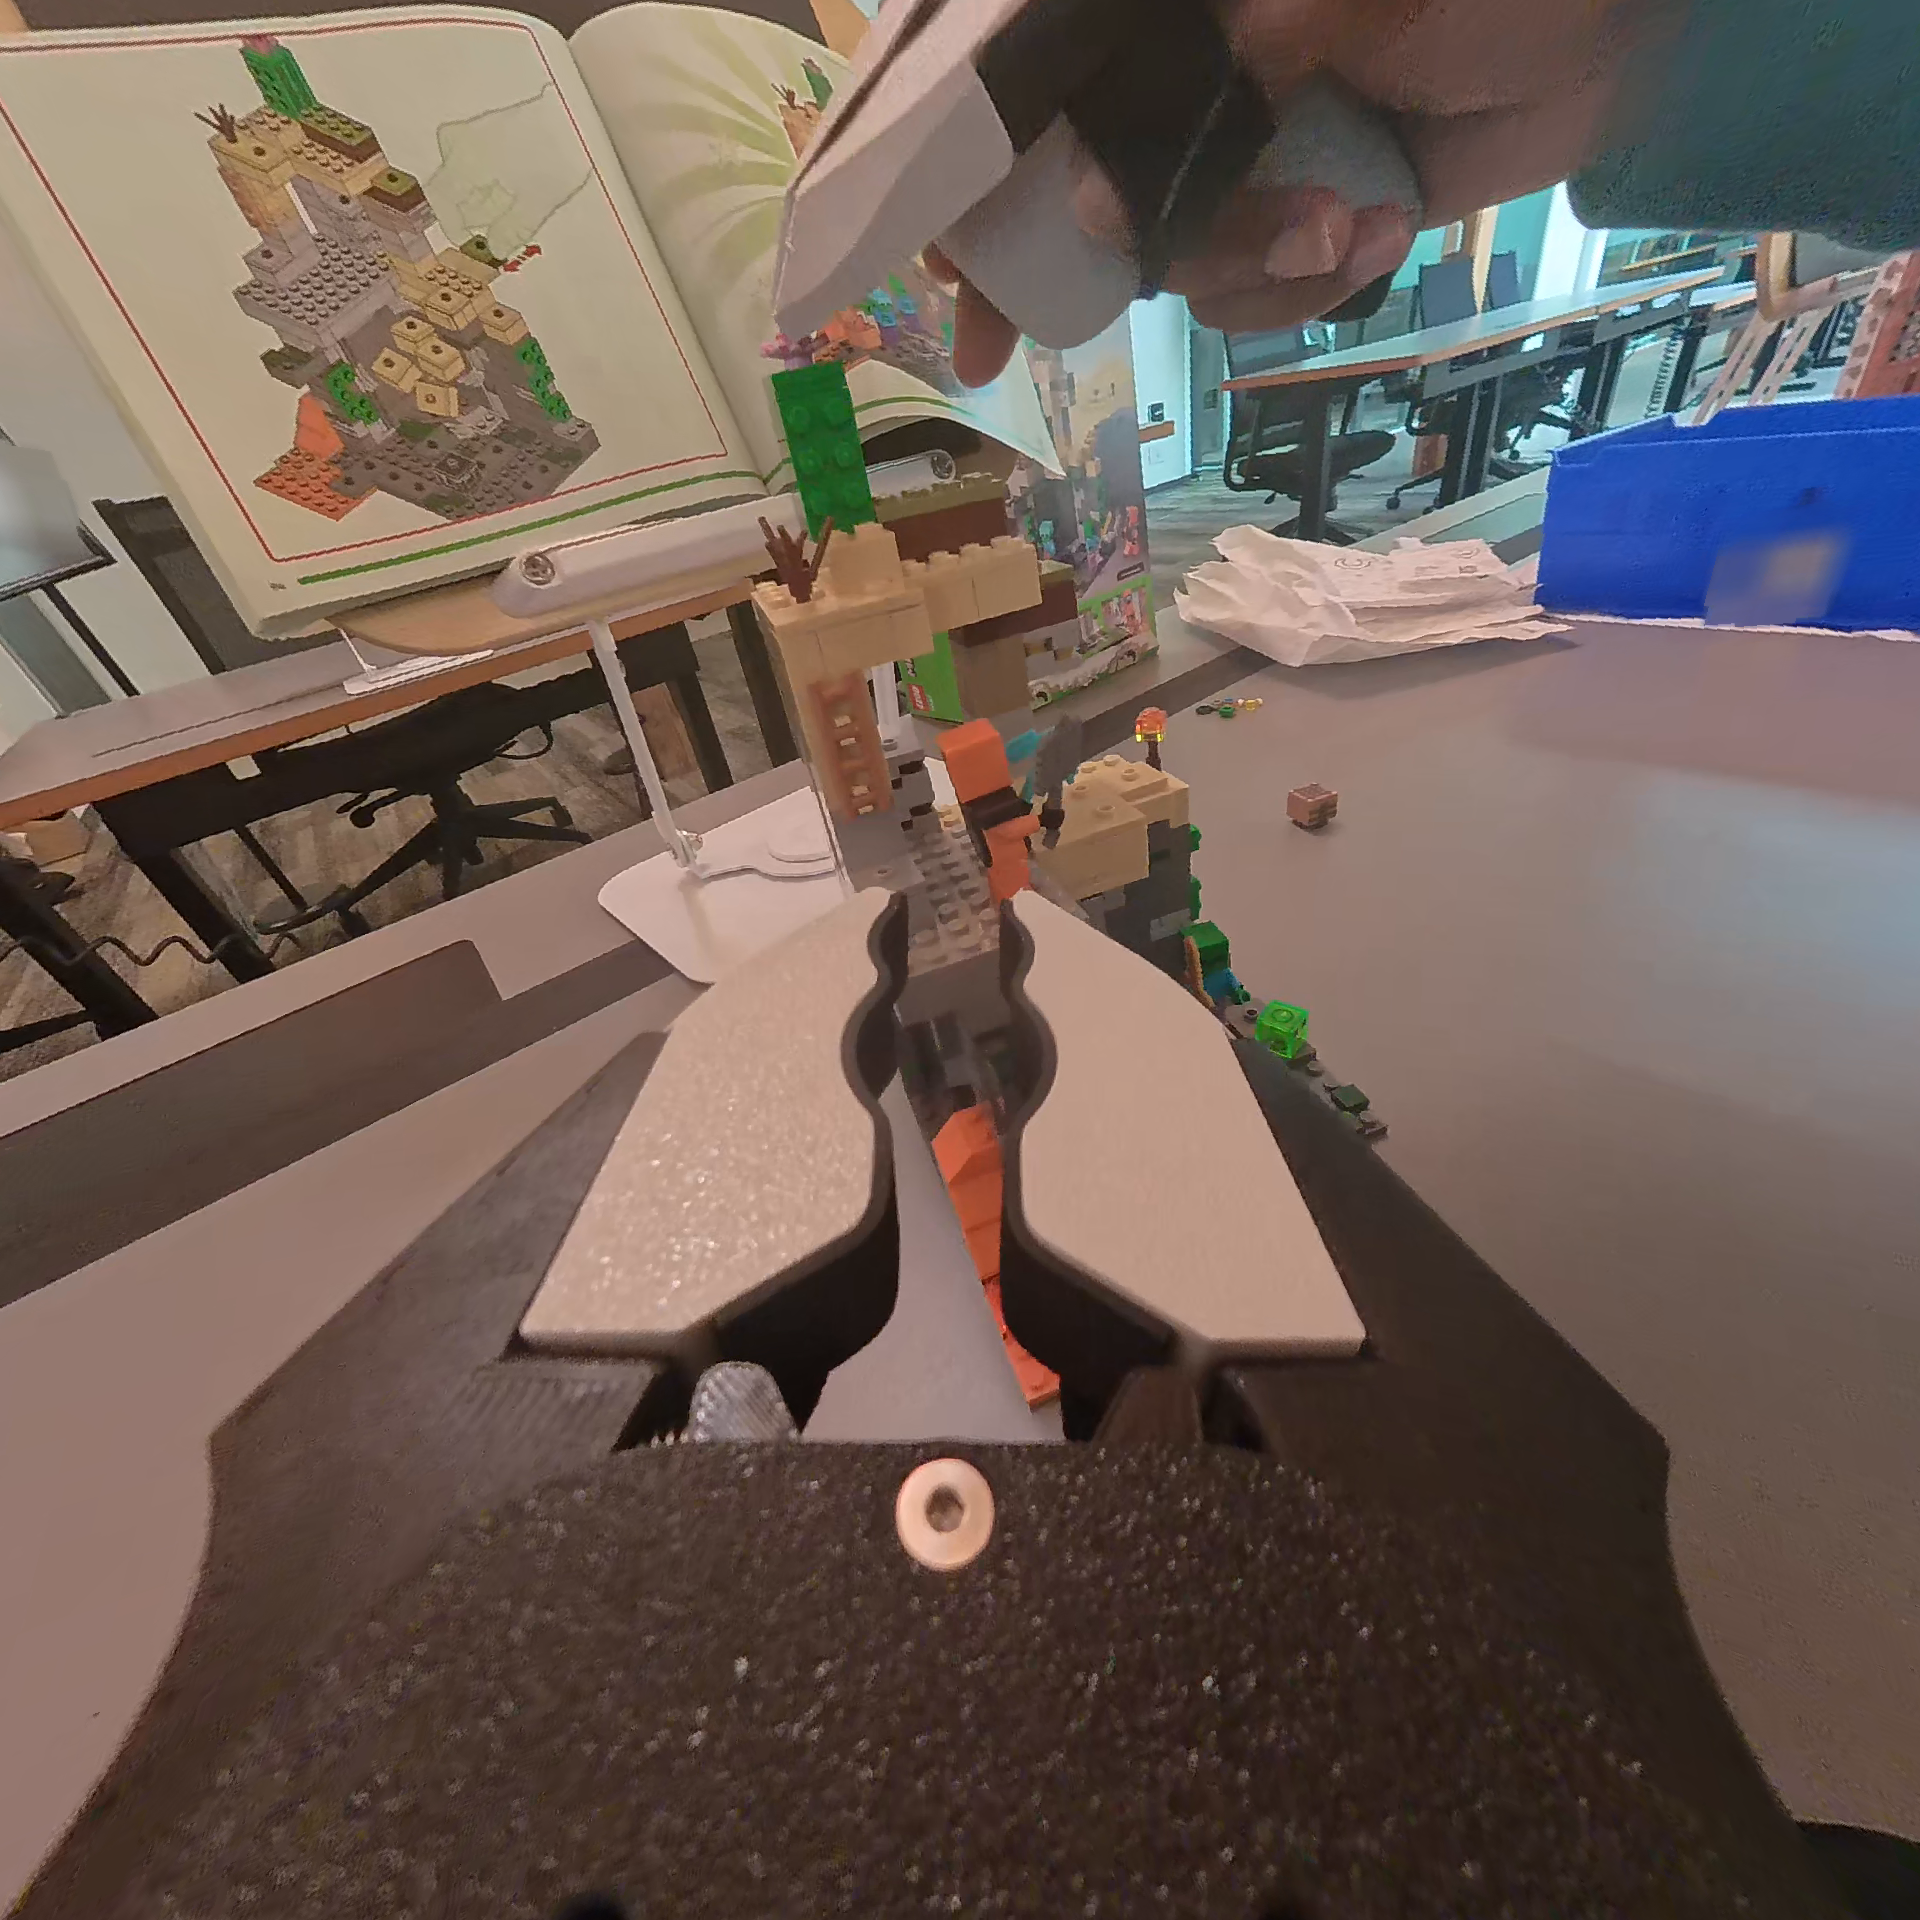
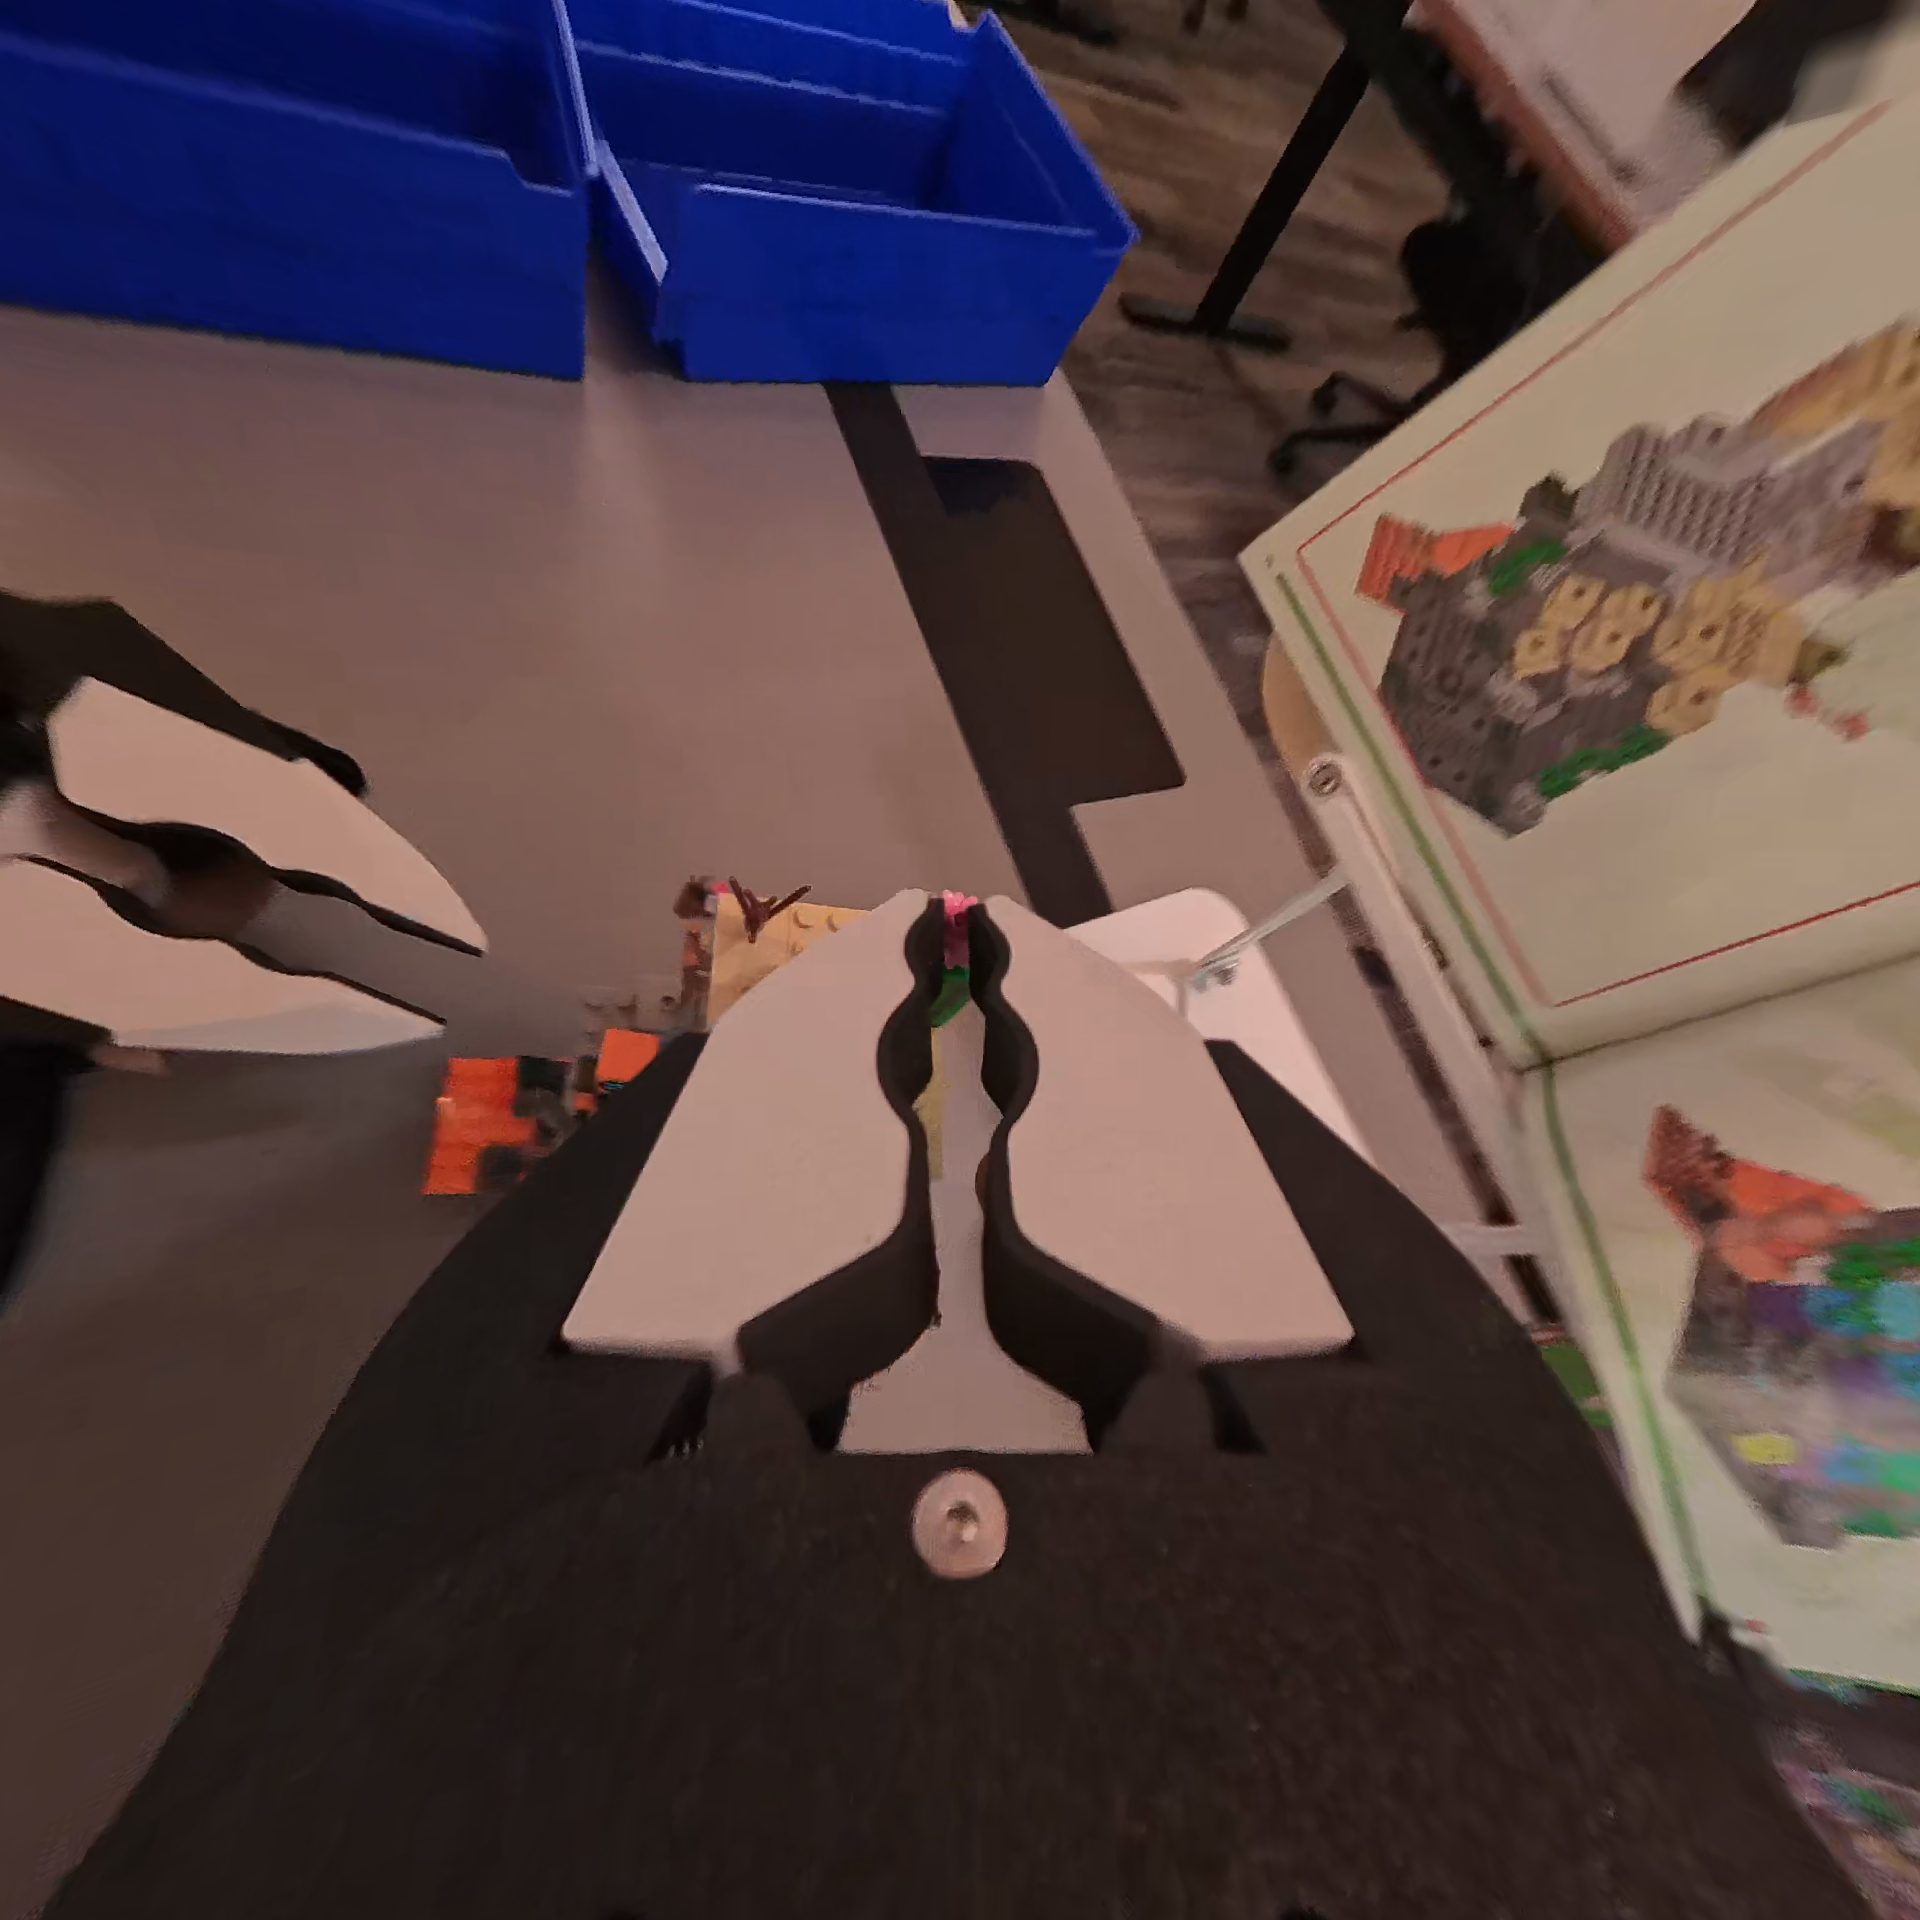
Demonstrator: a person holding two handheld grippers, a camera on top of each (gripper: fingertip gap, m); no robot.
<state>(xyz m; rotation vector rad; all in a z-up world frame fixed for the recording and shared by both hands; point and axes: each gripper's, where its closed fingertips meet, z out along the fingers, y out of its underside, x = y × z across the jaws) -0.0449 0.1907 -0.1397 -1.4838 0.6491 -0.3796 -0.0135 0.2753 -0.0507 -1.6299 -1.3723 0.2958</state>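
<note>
A brick model (image 1: 894,613) of tan, grey and orange blocks stands on the grey table (image 1: 1558,935). My left gripper (image 1: 951,920) is shut on its grey studded lower part. A green cactus column (image 1: 826,447) with a pink flower piece (image 1: 784,348) rises from the model's top. My right gripper (image 1: 795,312), held by a hand, comes down from above and is shut on the flower and cactus top. In the right wrist view the right gripper (image 2: 956,914) pinches the pink piece (image 2: 958,920) above the green column (image 2: 948,1003). The left gripper (image 2: 457,987) shows at the left.
An open instruction book (image 1: 364,312) on a white stand (image 1: 727,904) is behind the model, at the right in the right wrist view (image 2: 1662,623). Blue bins (image 2: 831,260), crumpled white bags (image 1: 1351,603), a toy box (image 1: 1101,582) and small loose pieces (image 1: 1311,805) lie on the table. The grippers' ends are close to 12 cm from one another.
</note>
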